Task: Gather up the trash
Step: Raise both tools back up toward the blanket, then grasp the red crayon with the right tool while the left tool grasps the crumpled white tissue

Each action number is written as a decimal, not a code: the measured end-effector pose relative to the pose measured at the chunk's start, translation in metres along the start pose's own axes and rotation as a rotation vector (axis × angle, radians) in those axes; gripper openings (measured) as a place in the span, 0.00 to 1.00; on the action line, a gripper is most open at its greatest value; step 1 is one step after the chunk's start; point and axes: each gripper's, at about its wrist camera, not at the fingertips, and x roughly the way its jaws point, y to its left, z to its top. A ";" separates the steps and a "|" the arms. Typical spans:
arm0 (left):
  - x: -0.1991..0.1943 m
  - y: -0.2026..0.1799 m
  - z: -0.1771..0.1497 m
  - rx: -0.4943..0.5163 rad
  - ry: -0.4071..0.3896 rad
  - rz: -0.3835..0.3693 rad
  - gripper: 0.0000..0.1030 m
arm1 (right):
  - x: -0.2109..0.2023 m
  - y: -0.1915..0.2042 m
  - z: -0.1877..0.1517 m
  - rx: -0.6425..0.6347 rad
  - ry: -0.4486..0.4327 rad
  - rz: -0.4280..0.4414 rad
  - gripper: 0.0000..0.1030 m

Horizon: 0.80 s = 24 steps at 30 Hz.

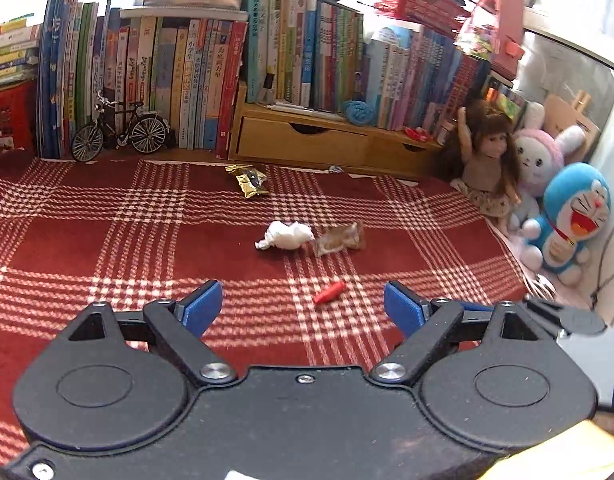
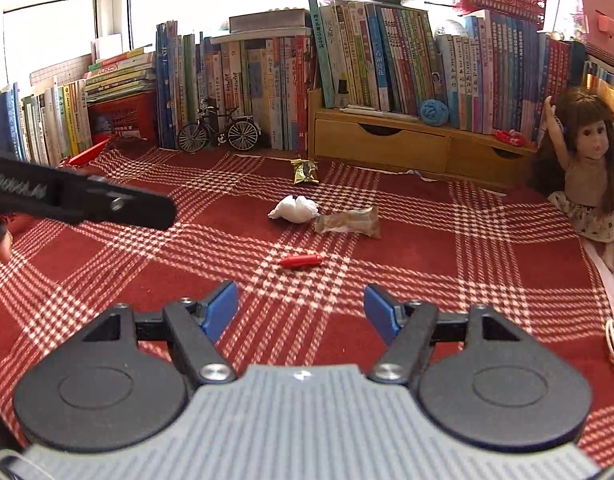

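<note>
On the red plaid cloth (image 1: 107, 240) (image 2: 467, 272) lie a crumpled white tissue (image 1: 285, 235) (image 2: 294, 208), a clear brown wrapper (image 1: 341, 239) (image 2: 349, 222) beside it, a gold snack packet (image 1: 249, 180) (image 2: 305, 171) farther back, and a small red wrapper (image 1: 329, 292) (image 2: 300, 261) nearest me. My left gripper (image 1: 303, 306) hovers open just short of the red wrapper, nothing between its blue pads. My right gripper (image 2: 301, 306) is also open and empty, with the red wrapper ahead of it. The left gripper's black body (image 2: 79, 200) shows at the left of the right wrist view.
Rows of books (image 1: 187, 80) and a wooden drawer shelf (image 1: 307, 140) (image 2: 387, 140) line the back. A model bicycle (image 1: 119, 130) (image 2: 219, 130) stands before the books. A doll (image 1: 487, 156) (image 2: 587, 168) and plush toys (image 1: 567, 220) sit at the right edge.
</note>
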 end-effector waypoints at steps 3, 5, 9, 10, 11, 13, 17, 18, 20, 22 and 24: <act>0.052 -0.002 0.021 -0.013 0.016 0.050 0.84 | 0.040 -0.001 0.007 -0.022 0.033 -0.011 0.78; 0.082 -0.004 0.030 -0.001 0.026 0.065 0.84 | 0.061 -0.002 0.009 -0.027 0.051 -0.006 0.78; 0.129 -0.005 0.034 -0.008 0.076 0.100 0.84 | 0.092 -0.002 0.009 -0.038 0.077 0.027 0.77; 0.138 -0.003 0.035 -0.013 0.091 0.101 0.83 | 0.098 -0.002 0.009 -0.052 0.081 0.032 0.77; 0.146 -0.002 0.034 -0.018 0.105 0.097 0.83 | 0.103 -0.001 0.009 -0.067 0.085 0.035 0.77; 0.159 0.000 0.035 -0.026 0.125 0.099 0.78 | 0.113 0.000 0.009 -0.093 0.098 0.033 0.76; 0.174 0.006 0.029 -0.040 0.175 0.108 0.37 | 0.128 0.000 0.011 -0.099 0.109 0.049 0.67; 0.176 0.007 0.028 -0.046 0.185 0.119 0.31 | 0.129 0.000 0.011 -0.089 0.107 0.057 0.58; 0.170 0.010 0.026 -0.046 0.159 0.129 0.12 | 0.126 0.000 0.010 -0.089 0.093 0.069 0.49; 0.167 0.013 0.026 -0.049 0.146 0.121 0.08 | 0.122 -0.001 0.009 -0.083 0.078 0.079 0.49; 0.161 0.017 0.027 -0.062 0.136 0.127 0.07 | 0.118 -0.005 0.008 -0.064 0.071 0.083 0.48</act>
